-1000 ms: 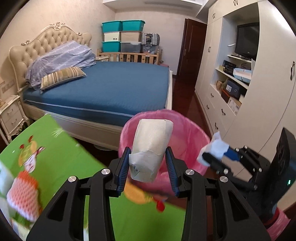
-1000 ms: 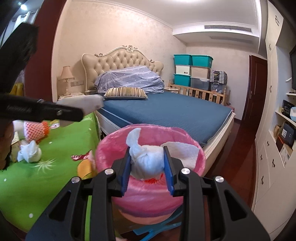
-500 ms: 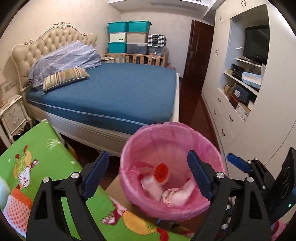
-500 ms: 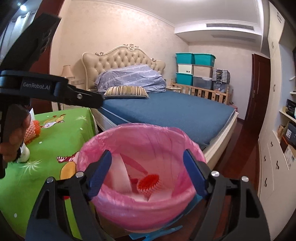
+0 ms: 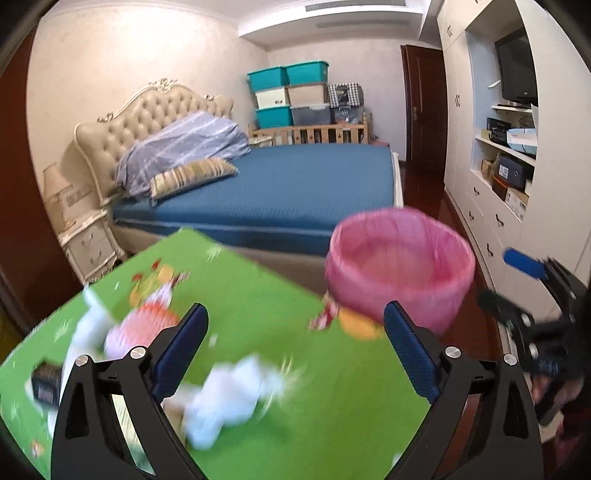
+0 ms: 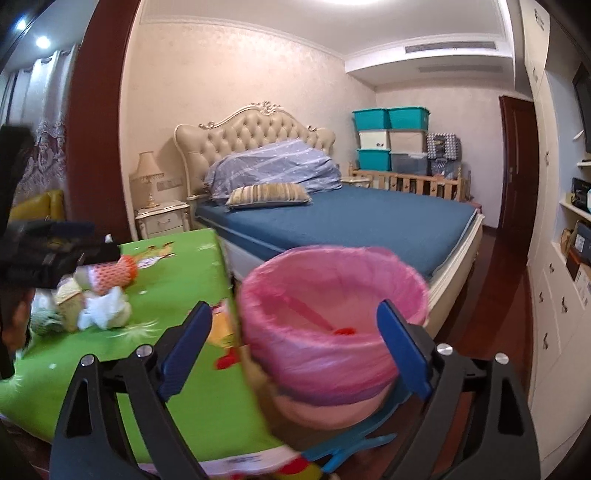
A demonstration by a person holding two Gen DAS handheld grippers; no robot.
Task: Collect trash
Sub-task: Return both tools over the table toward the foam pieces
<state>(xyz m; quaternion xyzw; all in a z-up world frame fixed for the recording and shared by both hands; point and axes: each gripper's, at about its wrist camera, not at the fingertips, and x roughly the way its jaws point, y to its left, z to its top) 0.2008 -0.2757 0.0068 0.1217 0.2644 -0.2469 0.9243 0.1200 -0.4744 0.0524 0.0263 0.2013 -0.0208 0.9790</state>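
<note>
Both wrist views facing bin [image 5: 400, 266] [image 6: 332, 314]

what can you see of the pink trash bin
A round bin lined with a thin pink plastic bag folded over its rim, upright beside the green cartoon-print tablecloth, on a blue frame. Its mouth is open; something red-orange lies inside. The right tool hangs open in front of it, apart from it.

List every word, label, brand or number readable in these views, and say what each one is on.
None can be read for certain.
TV: a small mark on the lower bezel, too small to read.
Dark box on the shelf: a pale label, too small to read.
Dark object on the green tablecloth: blurred markings, unreadable.
Left hand-held gripper: any lettering is blurred.
Cabinet top: a small mark, illegible.
</note>
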